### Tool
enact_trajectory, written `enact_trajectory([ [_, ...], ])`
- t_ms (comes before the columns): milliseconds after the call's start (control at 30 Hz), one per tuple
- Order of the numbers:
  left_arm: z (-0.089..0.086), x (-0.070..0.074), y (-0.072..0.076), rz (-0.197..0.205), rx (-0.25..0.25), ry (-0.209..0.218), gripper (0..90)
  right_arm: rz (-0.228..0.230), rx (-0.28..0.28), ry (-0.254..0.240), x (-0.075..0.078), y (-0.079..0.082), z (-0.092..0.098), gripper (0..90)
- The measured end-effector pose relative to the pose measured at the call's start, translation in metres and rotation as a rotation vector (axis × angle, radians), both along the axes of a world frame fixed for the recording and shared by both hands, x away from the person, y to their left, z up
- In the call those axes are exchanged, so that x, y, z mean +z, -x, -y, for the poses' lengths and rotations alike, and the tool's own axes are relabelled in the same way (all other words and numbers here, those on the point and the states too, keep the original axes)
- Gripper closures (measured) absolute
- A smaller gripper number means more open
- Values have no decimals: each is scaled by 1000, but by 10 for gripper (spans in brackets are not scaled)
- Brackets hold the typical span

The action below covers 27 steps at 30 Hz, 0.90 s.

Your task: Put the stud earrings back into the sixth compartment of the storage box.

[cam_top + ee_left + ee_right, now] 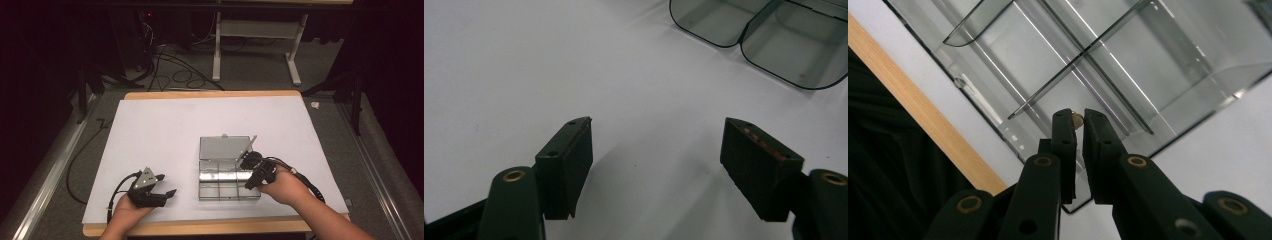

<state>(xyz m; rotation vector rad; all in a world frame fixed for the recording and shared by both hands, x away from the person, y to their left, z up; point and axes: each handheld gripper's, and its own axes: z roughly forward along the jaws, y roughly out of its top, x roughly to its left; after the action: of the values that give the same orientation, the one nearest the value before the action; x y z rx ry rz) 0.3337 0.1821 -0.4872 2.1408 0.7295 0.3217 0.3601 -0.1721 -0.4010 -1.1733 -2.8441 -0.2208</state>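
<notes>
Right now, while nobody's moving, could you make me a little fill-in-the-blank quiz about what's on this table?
1. The clear compartment box has its lid ____.
2. The left claw hovers over the white sheet with its jaws wide ____.
3. The right claw pinches a small brass-coloured piece above the ____.
4. The box lies nearer the person's ____ hand.

Missing words: open; open; box; right
</notes>
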Motion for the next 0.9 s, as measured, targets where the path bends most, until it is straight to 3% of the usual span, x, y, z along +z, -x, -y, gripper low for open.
enact_trajectory([
  [167,0,0,-1,-10,1,3,296,-15,25,14,-16,-3,-2,850],
  [333,0,0,-1,-6,-2,3,296,-34,0,22,-26,-5,-2,850],
  [900,0,0,-1,-6,0,0,296,-36,0,26,-31,-7,-4,801],
])
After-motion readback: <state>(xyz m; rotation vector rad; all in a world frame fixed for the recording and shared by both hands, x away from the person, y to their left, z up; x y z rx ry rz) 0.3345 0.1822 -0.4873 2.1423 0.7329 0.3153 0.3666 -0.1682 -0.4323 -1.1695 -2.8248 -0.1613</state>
